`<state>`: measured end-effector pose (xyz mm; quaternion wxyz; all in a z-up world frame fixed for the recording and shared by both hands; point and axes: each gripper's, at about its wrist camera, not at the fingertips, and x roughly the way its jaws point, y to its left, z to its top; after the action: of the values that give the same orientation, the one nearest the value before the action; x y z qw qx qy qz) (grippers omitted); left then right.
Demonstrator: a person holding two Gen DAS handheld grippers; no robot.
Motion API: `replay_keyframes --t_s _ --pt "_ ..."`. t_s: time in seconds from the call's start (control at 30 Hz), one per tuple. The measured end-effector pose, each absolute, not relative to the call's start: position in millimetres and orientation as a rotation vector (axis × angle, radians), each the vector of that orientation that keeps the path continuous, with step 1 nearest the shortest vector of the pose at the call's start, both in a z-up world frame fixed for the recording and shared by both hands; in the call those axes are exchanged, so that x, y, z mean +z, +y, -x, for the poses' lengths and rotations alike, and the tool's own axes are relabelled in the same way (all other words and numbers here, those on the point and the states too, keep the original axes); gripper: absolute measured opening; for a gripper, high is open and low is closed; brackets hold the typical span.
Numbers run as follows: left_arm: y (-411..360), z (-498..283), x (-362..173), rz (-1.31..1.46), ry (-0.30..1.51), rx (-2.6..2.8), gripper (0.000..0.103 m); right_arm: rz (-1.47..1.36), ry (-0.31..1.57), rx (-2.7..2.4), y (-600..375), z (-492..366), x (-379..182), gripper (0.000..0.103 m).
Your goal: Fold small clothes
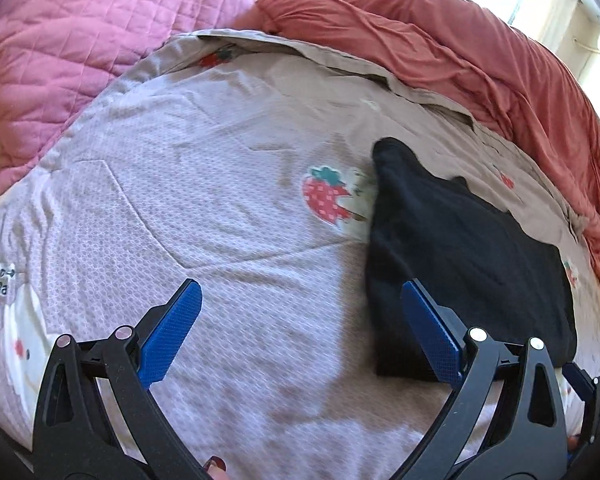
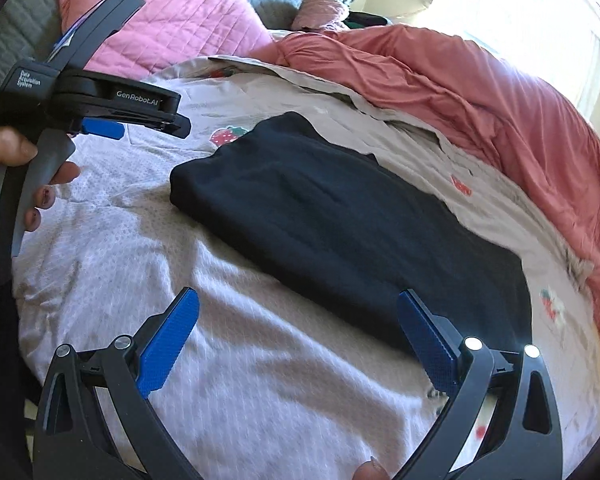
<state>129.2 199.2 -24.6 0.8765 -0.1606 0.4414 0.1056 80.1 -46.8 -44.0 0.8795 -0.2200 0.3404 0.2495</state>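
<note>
A black garment [image 1: 464,260] lies folded flat on the patterned bedspread [image 1: 220,184]; it also shows in the right wrist view [image 2: 340,220]. My left gripper [image 1: 300,292] is open and empty, its right blue pad [image 1: 432,336] over the garment's near left edge. In the right wrist view the left gripper [image 2: 104,128] hovers at the far left, held by a hand. My right gripper [image 2: 298,300] is open and empty just above the garment's near edge, its right pad [image 2: 428,344] over the black cloth.
A pink quilted pillow [image 1: 80,60] lies at the back left. A salmon-red blanket [image 1: 480,64] is bunched along the back and right, also seen in the right wrist view [image 2: 500,92]. Strawberry print [image 1: 324,200] marks the bedspread. A bright window [image 2: 540,20] is behind.
</note>
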Motion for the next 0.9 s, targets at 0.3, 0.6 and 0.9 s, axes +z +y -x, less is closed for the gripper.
replay_keyframes --t_s 0.3,0.6,0.9 --pt "228.8 -129.4 -32.7 0.403 0.911 0.243 0.093 0.528 0.75 0.5 1.2 -109.8 -67.0 0.098" --pt "237.9 -131.8 -32.1 0.428 0.895 0.234 0.093 0.714 0.652 0.466 42.2 -114.4 -89.7 0.097" --pt "241.2 -152.9 -35.2 0.444 0.879 0.221 0.093 0.759 0.59 0.417 52.3 -121.9 -92.3 0.072"
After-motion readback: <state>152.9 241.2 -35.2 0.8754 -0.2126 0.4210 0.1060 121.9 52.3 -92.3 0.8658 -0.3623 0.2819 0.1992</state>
